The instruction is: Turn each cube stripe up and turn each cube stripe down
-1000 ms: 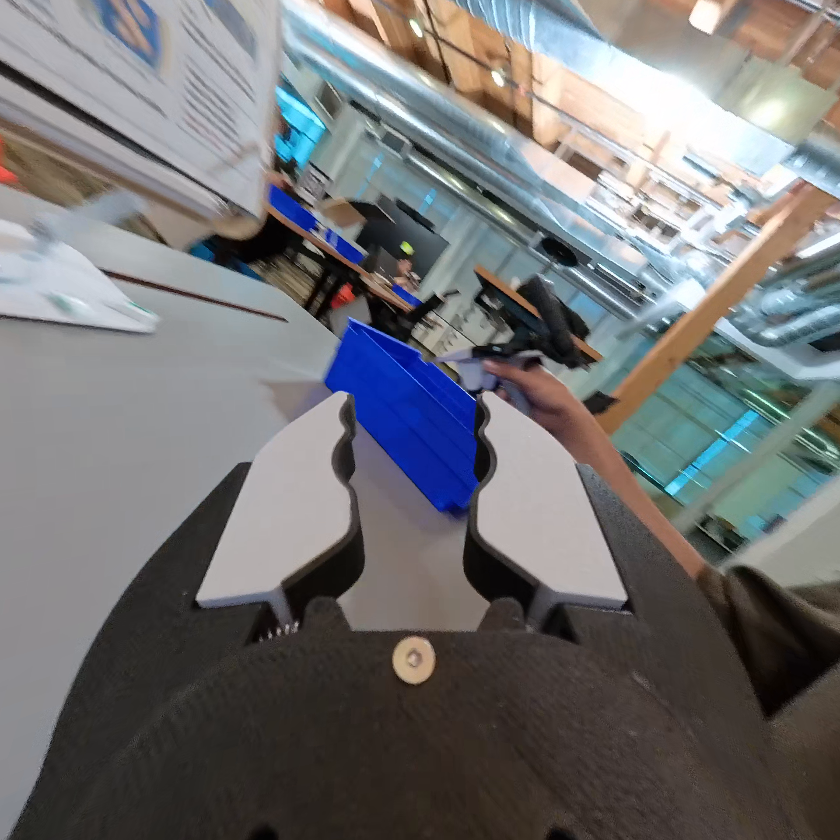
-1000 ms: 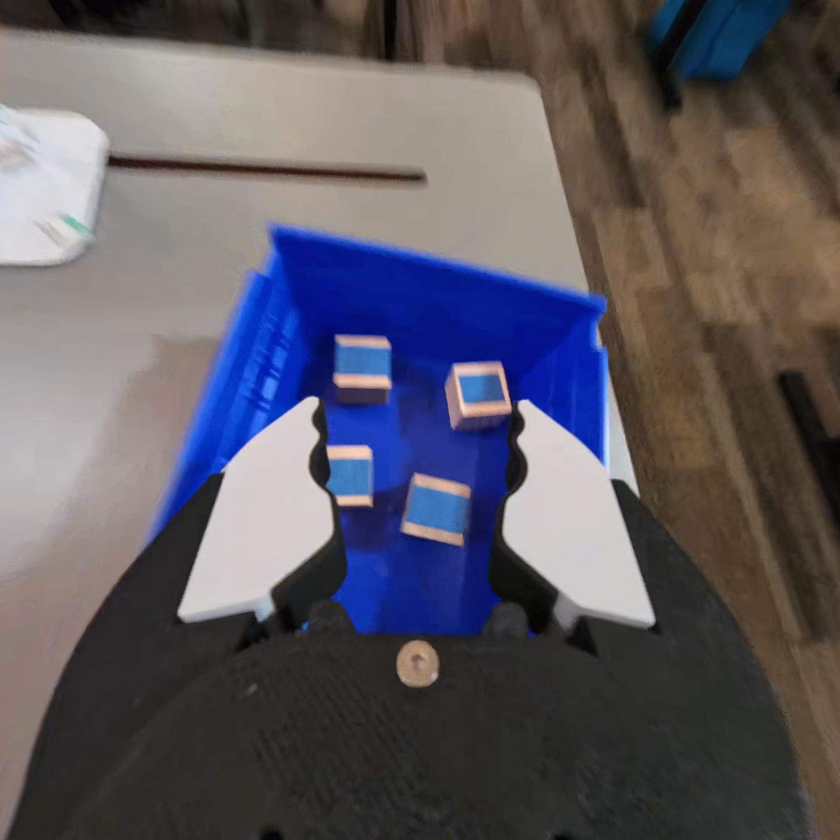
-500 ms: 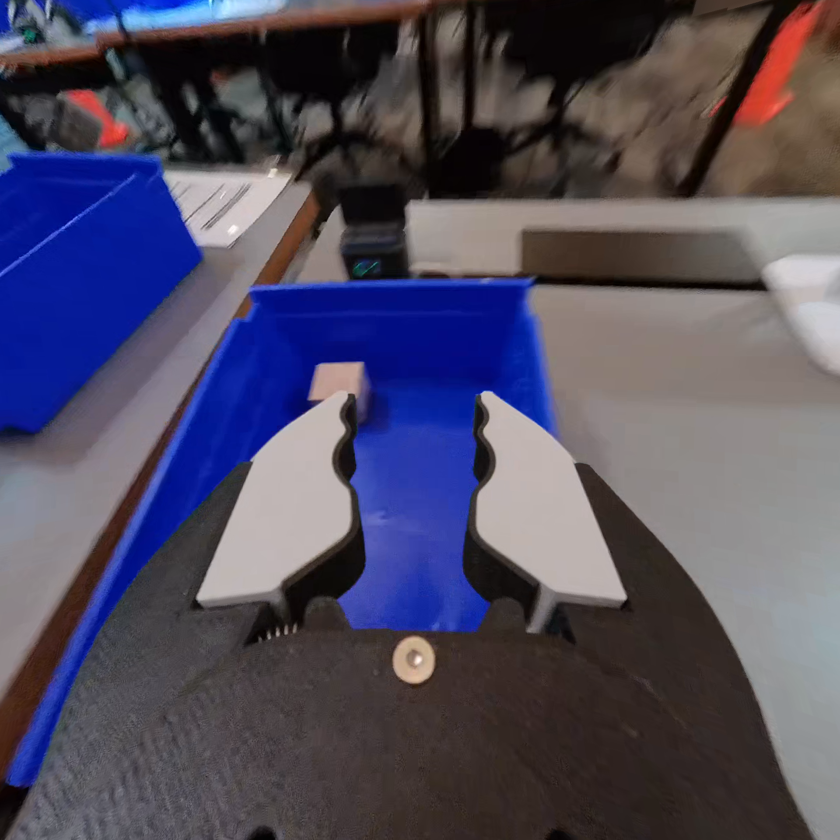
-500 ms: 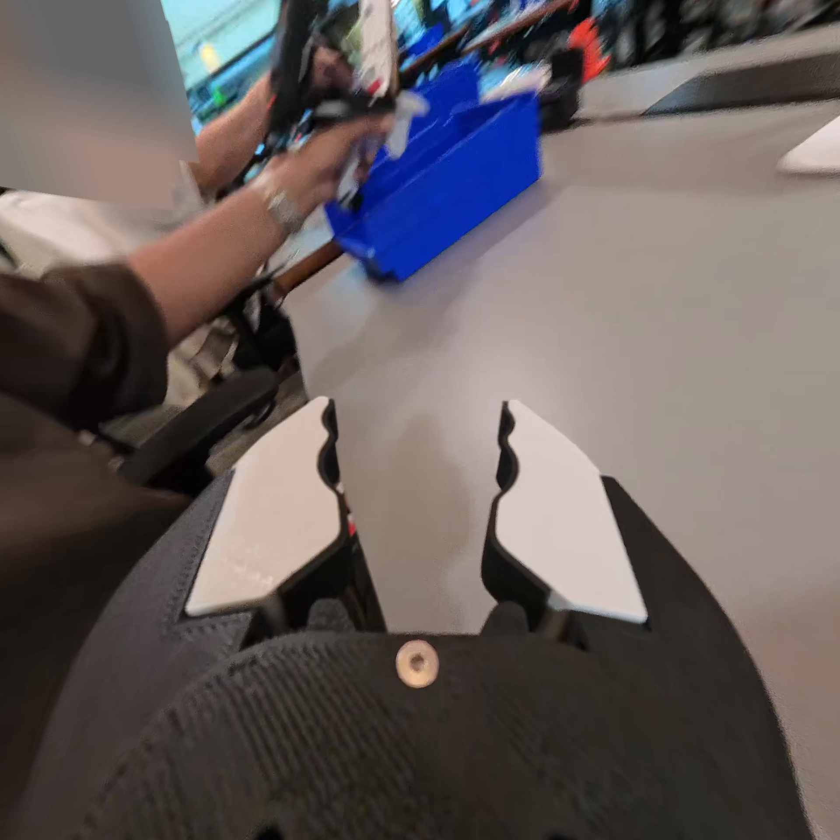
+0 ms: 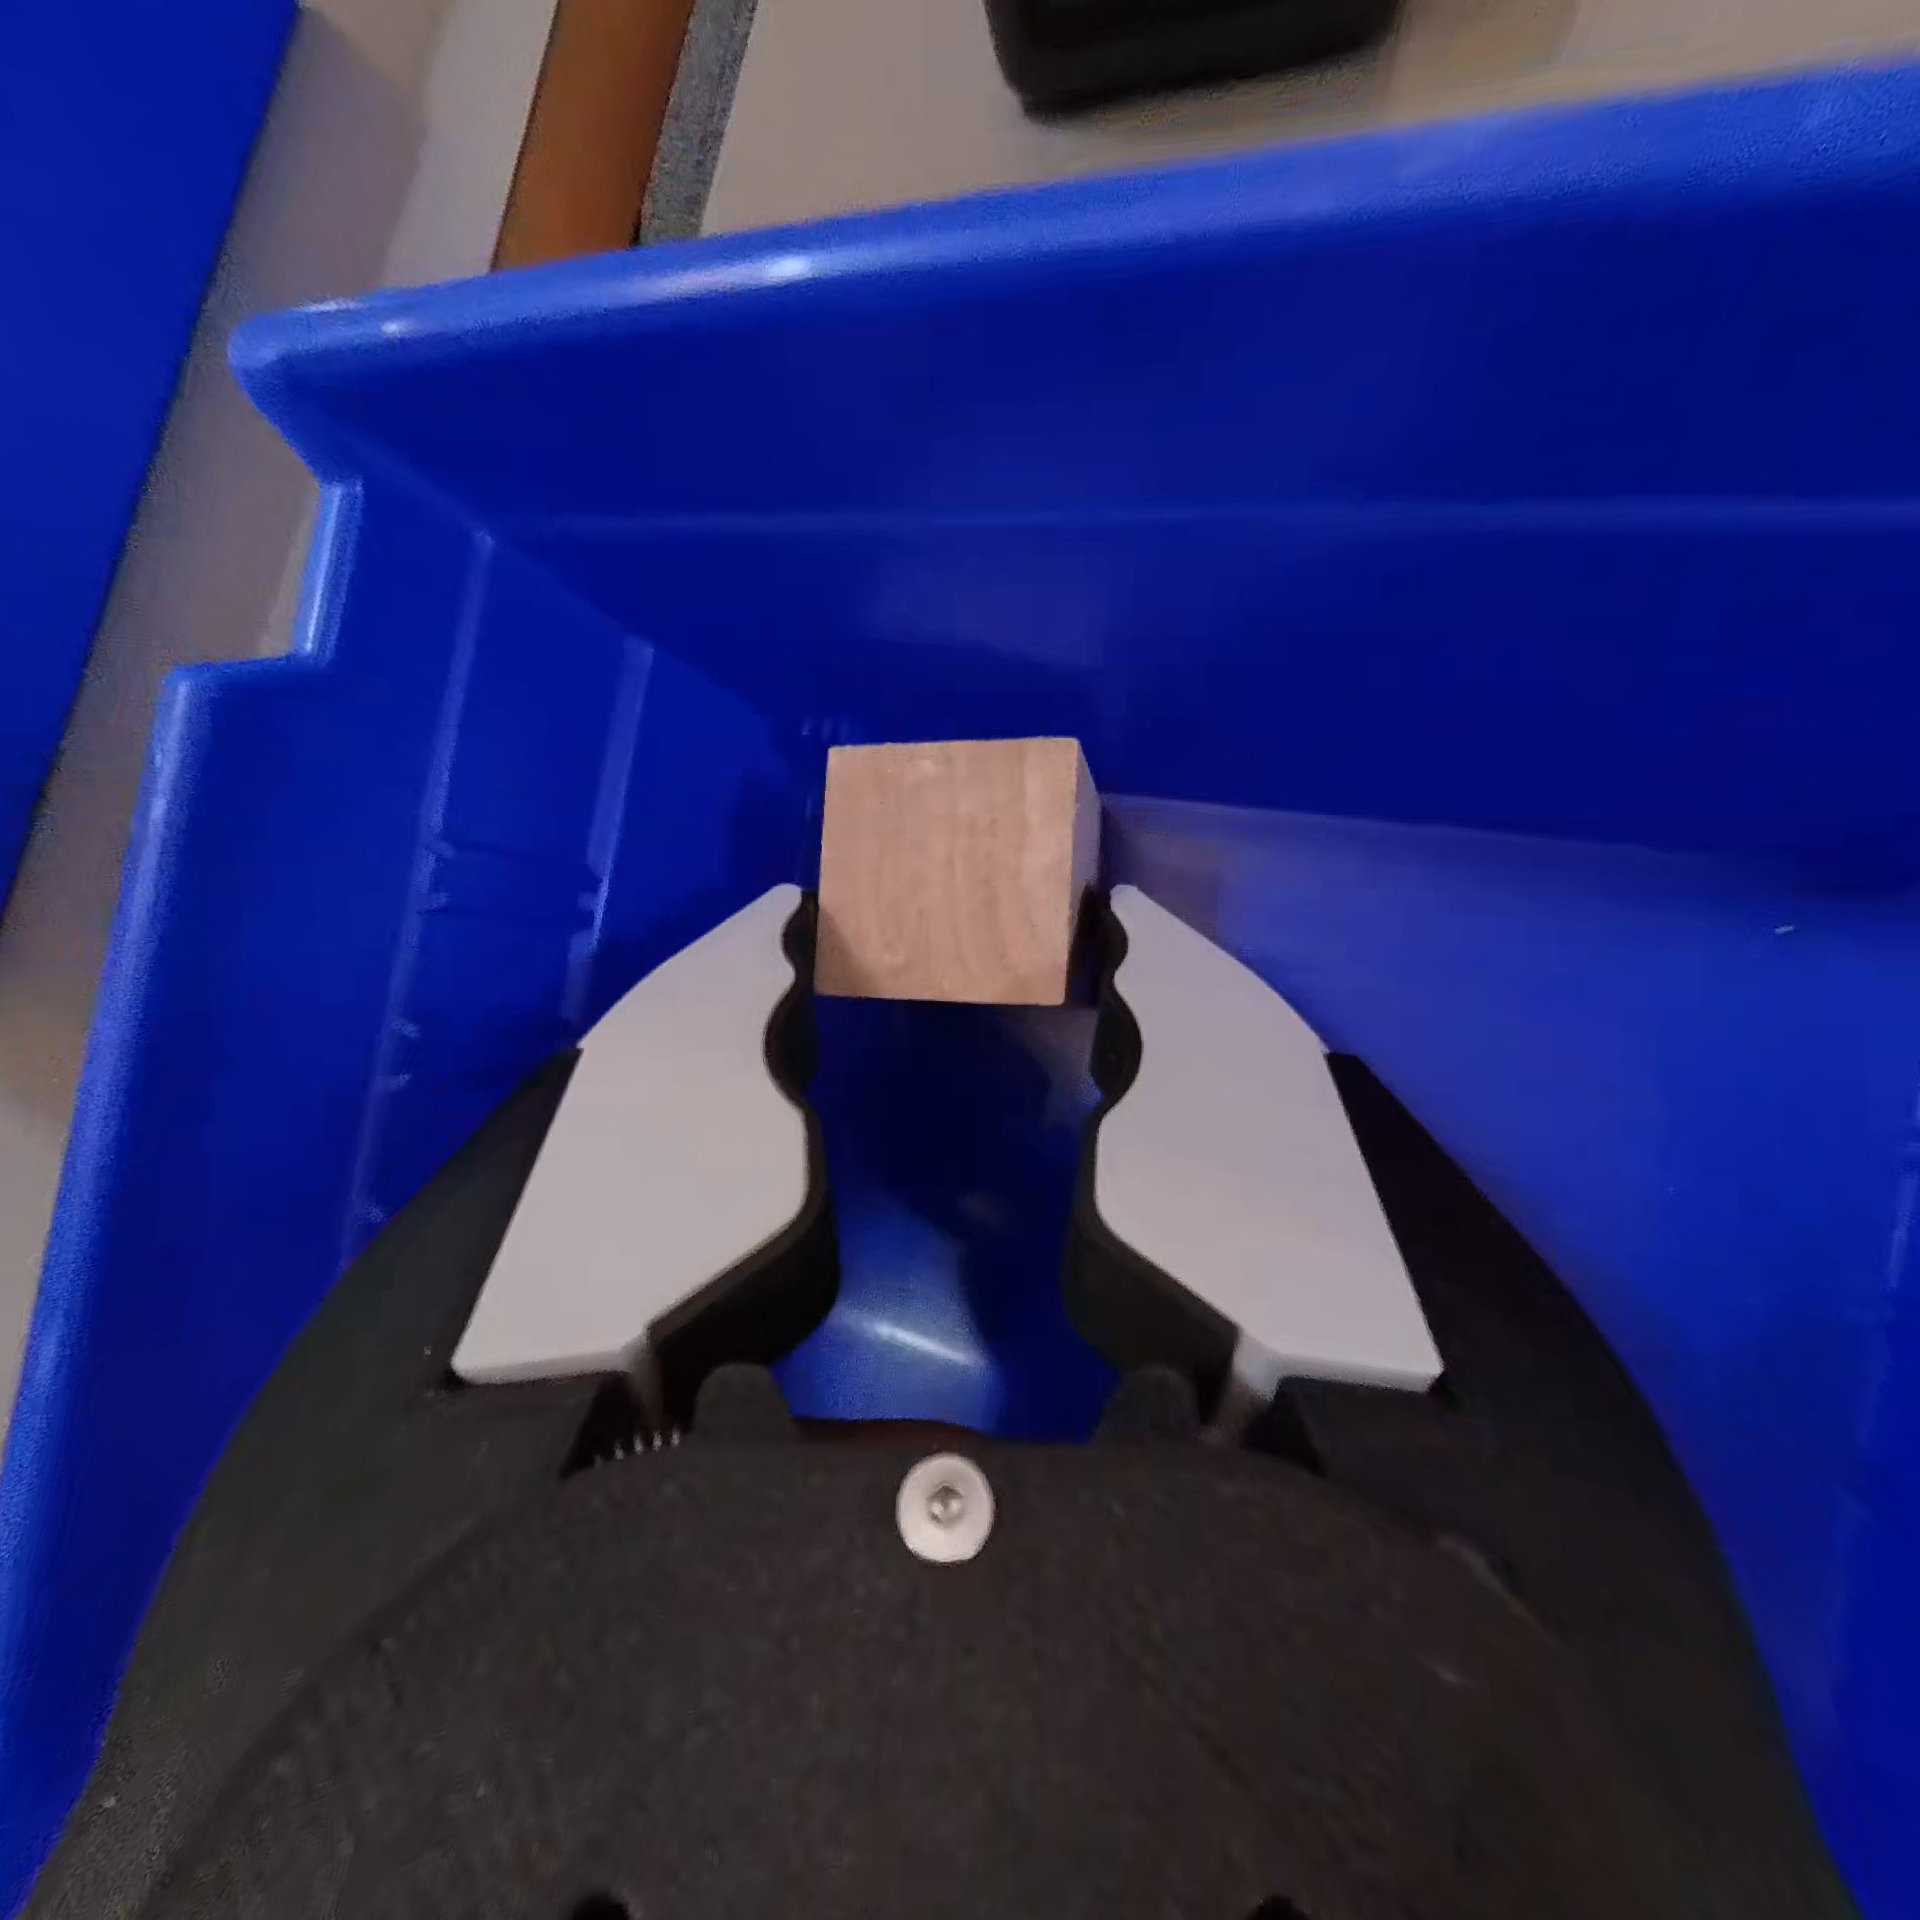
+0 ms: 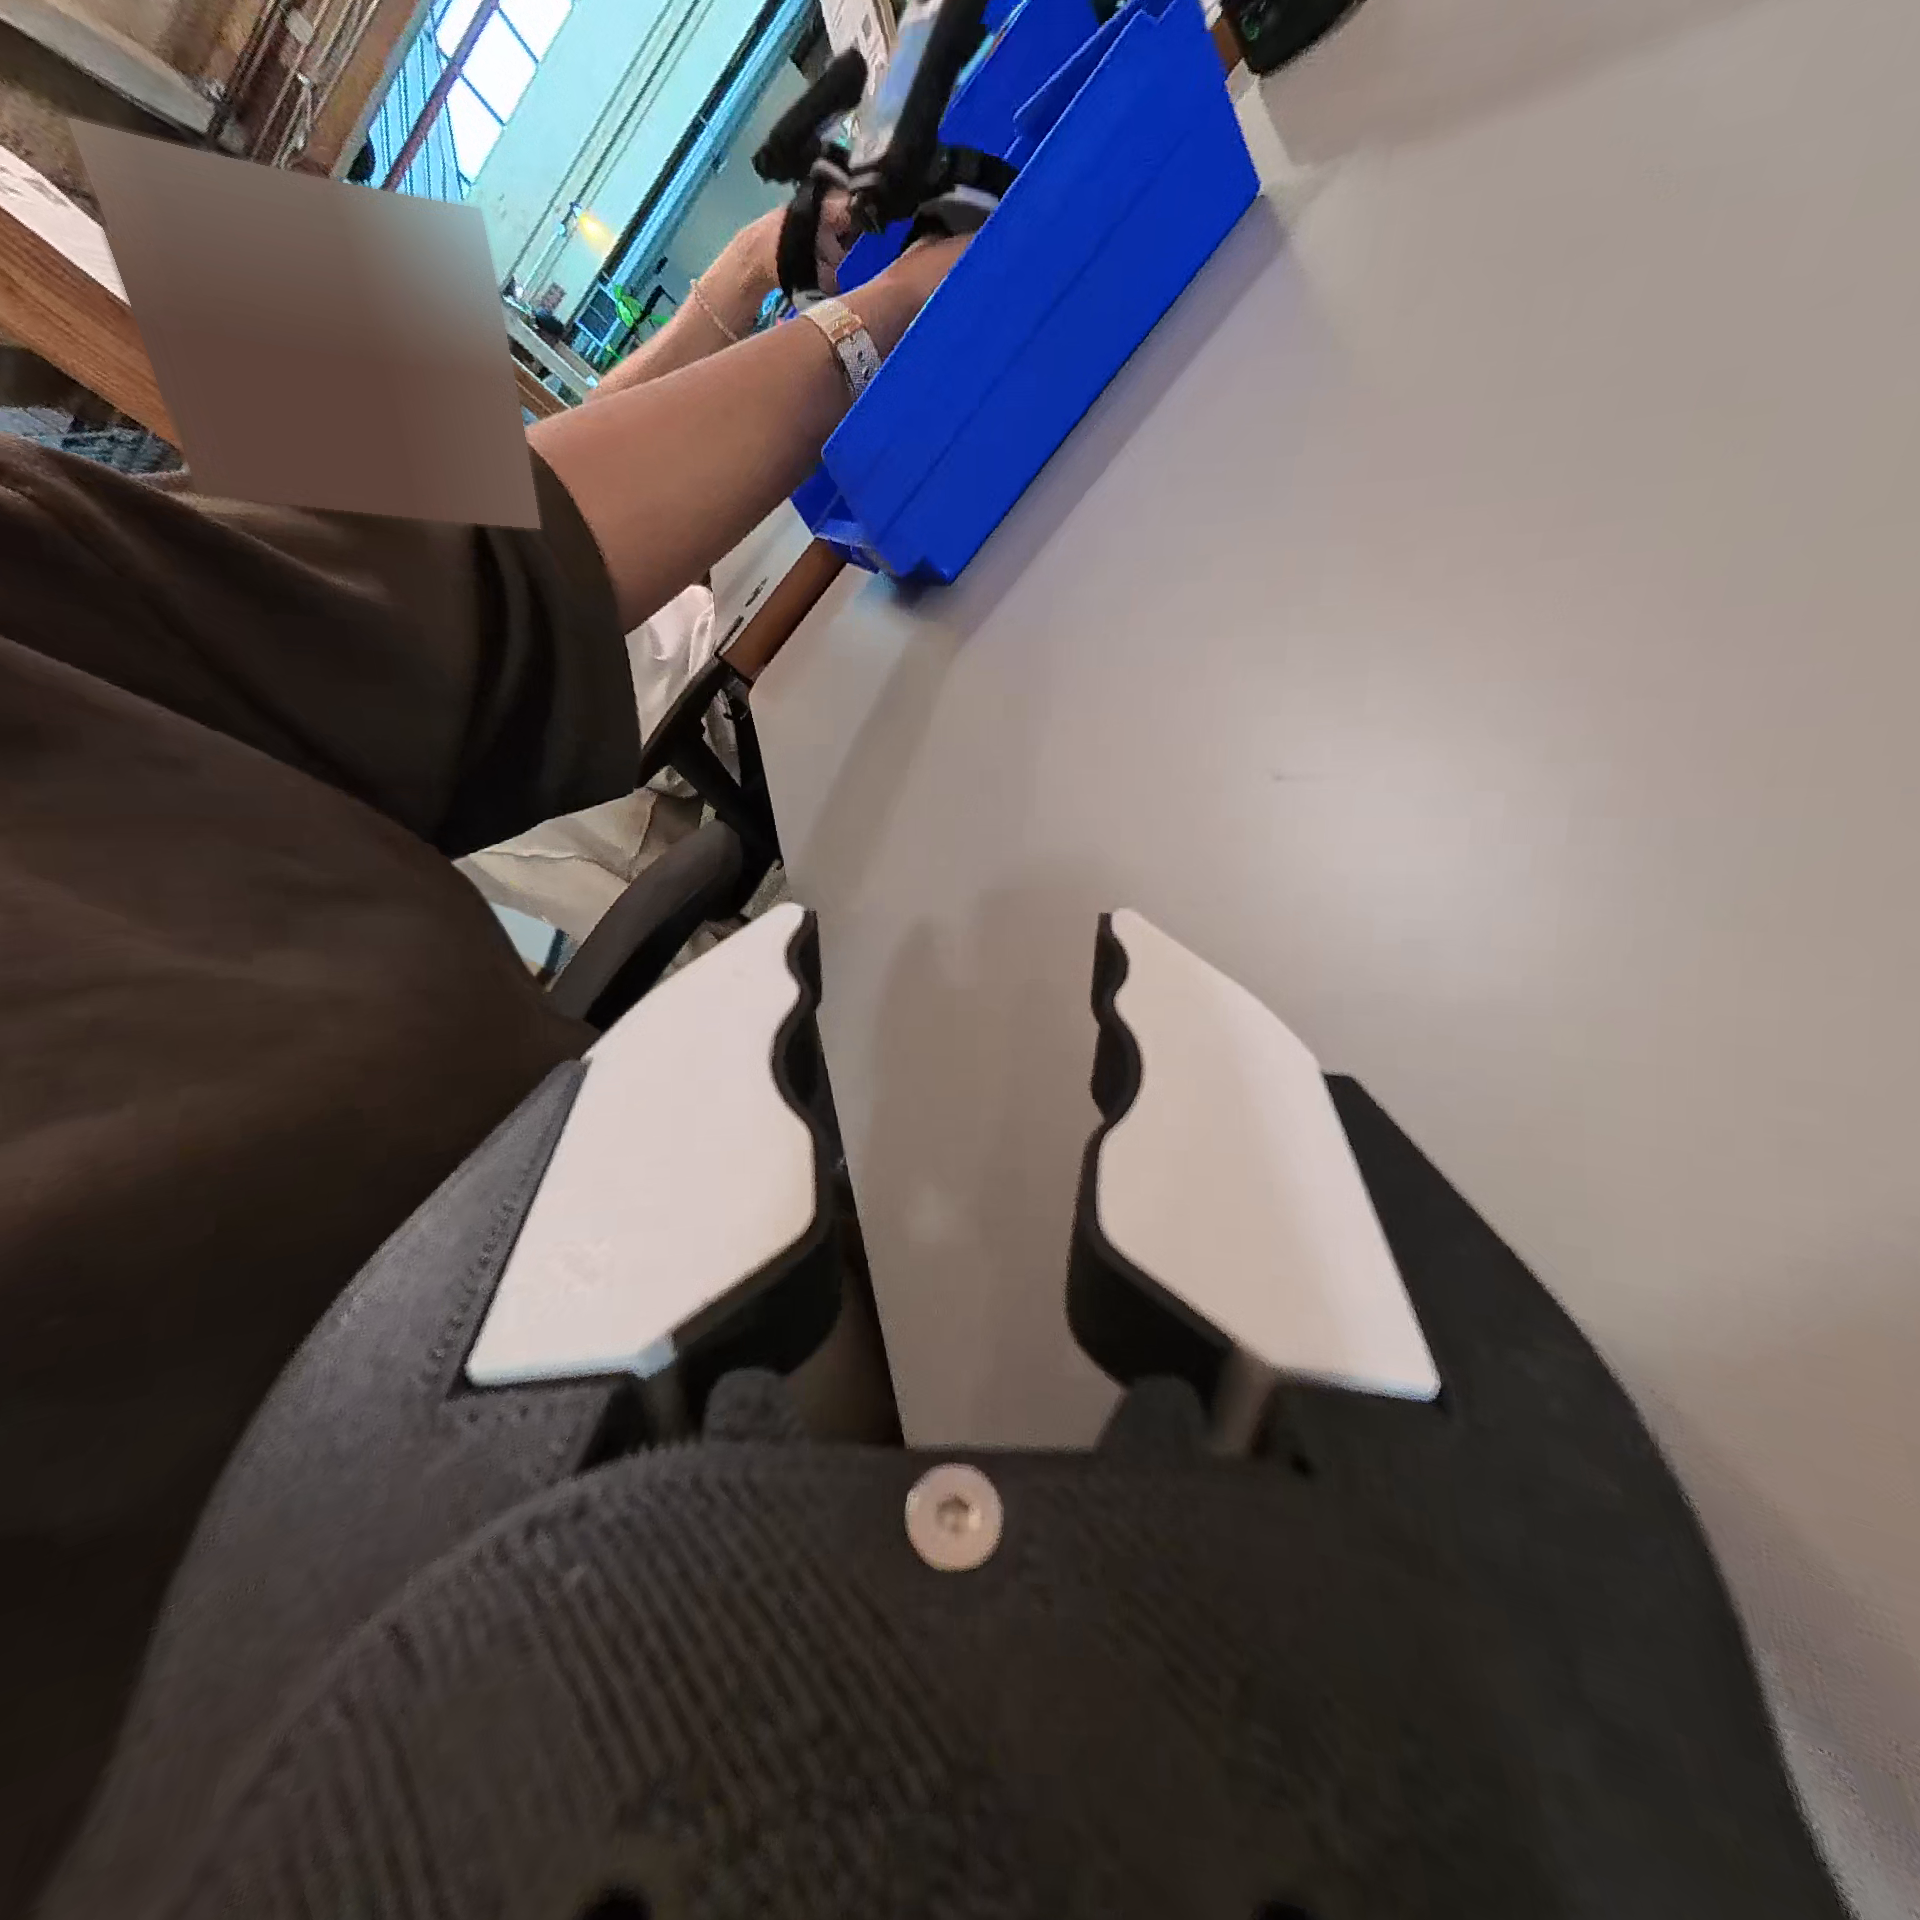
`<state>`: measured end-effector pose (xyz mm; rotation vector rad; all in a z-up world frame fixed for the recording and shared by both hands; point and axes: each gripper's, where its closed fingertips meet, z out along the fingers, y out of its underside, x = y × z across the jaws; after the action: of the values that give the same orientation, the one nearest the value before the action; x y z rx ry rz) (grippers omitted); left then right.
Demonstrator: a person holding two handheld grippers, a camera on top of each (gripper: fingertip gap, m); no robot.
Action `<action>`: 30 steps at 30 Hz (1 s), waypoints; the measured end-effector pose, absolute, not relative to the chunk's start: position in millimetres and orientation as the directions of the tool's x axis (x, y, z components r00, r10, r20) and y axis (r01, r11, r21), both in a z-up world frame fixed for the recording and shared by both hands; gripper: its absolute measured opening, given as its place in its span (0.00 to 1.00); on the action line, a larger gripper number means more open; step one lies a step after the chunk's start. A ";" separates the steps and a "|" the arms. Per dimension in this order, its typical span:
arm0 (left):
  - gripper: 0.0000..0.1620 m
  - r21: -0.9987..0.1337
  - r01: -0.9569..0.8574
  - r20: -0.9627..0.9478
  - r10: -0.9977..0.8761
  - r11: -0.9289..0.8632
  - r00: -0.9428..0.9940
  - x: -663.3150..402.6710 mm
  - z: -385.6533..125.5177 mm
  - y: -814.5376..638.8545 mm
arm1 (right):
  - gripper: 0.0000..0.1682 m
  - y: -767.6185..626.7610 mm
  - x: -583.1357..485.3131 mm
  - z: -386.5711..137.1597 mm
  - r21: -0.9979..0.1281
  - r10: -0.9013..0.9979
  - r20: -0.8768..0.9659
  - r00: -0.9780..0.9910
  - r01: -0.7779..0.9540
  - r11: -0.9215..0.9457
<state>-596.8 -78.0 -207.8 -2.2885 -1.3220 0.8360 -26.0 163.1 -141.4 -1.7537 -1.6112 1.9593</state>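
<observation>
A wooden cube (image 5: 945,883) sits in the far left corner of a blue bin (image 5: 1143,416), with a plain wood face up; no stripe shows on that face. My left gripper (image 5: 948,925) is open inside the bin, its fingertips on either side of the cube's near half. My right gripper (image 6: 954,925) is open and empty, low over the grey table (image 6: 1455,727) near its edge. The right wrist view shows the blue bin (image 6: 1039,312) farther off, with a person's forearm (image 6: 707,416) reaching into it.
A second blue bin (image 5: 104,312) stands left of the first one. A black object (image 5: 1195,52) lies beyond the bin's far wall. A brown table edge (image 5: 582,125) runs between the bins. An office chair (image 6: 644,914) is beside the table edge.
My left gripper has swung over and dropped into the bin, closing in on the cube until its tips flank it. My right gripper left the bin of striped cubes and settled low over the table.
</observation>
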 end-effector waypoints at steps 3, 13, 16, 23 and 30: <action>0.30 -0.617 0.654 -0.218 0.893 -0.438 0.393 -590.9 -198.5 -67.1 | 0.27 161.4 -19.1 -147.1 -0.672 0.612 -0.710 -0.348 0.595 -0.441; 0.29 -0.898 0.372 0.062 0.769 -0.235 0.636 -460.0 -43.2 27.2 | 0.27 160.8 5.4 -134.3 -0.722 0.641 -0.663 -0.387 0.557 -0.411; 0.29 -0.933 0.347 0.231 0.586 -0.091 0.777 -375.4 -4.2 77.5 | 0.30 163.7 6.3 -116.4 -0.716 0.599 -0.689 -0.408 0.508 -0.479; 0.28 -0.610 0.752 0.776 -0.008 0.251 0.631 -197.9 14.3 138.0 | 0.37 167.9 -5.9 -93.1 -0.919 0.812 -0.383 -0.441 0.274 -0.285; 0.28 -0.212 0.957 0.900 -0.342 0.197 0.269 -99.5 -16.2 141.4 | 0.41 152.1 -8.5 -67.8 -0.991 0.876 -0.134 -0.462 0.052 -0.125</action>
<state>-99.5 141.4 -16.2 -0.9338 -0.8300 -1.0738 -8.5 152.1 -67.8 -1.0562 -1.5083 1.6571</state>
